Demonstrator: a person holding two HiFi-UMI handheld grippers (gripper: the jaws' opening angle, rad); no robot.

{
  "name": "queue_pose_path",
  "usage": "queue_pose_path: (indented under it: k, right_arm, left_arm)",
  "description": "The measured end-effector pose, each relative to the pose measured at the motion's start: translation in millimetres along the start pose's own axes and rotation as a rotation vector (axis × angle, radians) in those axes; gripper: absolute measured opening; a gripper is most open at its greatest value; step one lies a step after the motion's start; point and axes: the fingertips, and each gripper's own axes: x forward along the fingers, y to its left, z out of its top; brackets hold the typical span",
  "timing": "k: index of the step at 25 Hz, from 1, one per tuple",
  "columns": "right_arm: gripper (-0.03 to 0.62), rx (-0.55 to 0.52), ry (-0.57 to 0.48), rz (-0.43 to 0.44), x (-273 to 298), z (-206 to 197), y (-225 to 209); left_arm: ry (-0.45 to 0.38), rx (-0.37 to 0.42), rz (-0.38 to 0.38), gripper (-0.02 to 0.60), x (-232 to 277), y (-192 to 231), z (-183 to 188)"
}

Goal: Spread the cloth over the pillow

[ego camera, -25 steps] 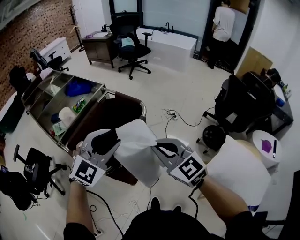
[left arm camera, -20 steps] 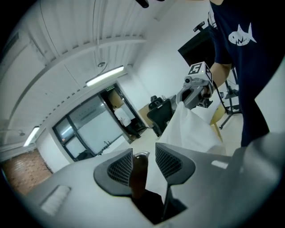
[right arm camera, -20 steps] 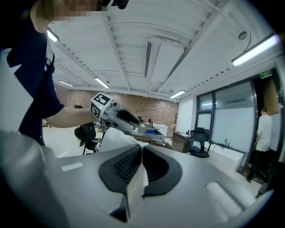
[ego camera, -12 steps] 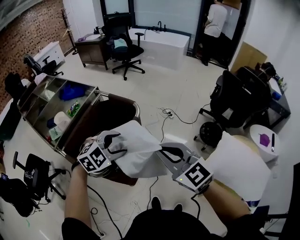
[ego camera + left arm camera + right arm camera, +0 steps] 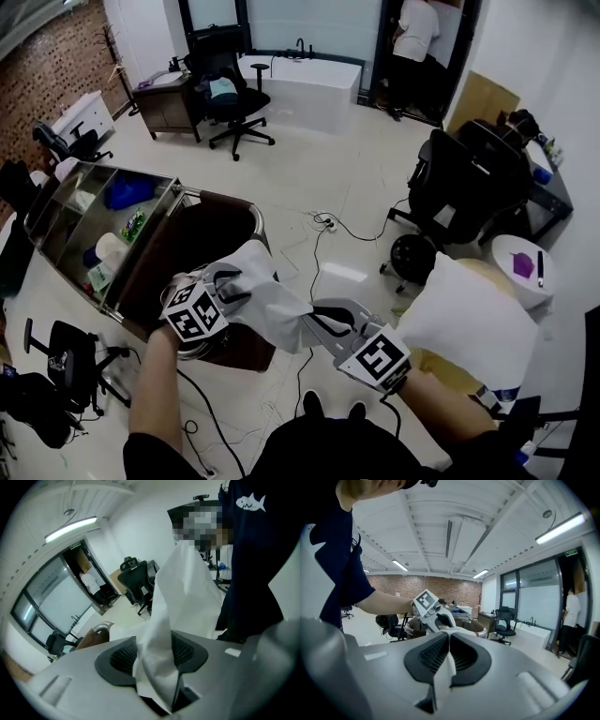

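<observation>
Hazard: the white cloth (image 5: 270, 302) may slip out of the left tongs (image 5: 232, 287) when carried toward the pillow (image 5: 469, 319), since that hold looks loose. The sheet would then hang from one corner and land bunched rather than flat. Left tongs: jaws apart, having just been closing, with a gathered fold of cloth standing between the pads but not firmly pinched. Right tongs (image 5: 307, 324): jaws together, clamped on a thin cloth edge. The cloth spans between both tongs, slack. The pillow lies to the right of the right tongs, well apart, uncovered.
</observation>
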Motion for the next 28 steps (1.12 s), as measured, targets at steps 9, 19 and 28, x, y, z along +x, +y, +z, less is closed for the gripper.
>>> queue_pose_path:
  k: [9,19,28]
  right_arm:
    - [0.014,0.058,0.009,-0.039,2,-15,-1]
    - [0.014,0.084,-0.084,-0.190,-64,9,-36]
    - [0.014,0.074,-0.179,-0.389,-174,39,-73]
  left_arm:
    - [0.110,0.219,0.097,0.003,-3,6,5]
    - [-0.015,0.329,0.247,0.002,-44,21,89]
    - [-0.219,0.424,0.348,0.002,-65,17,231]
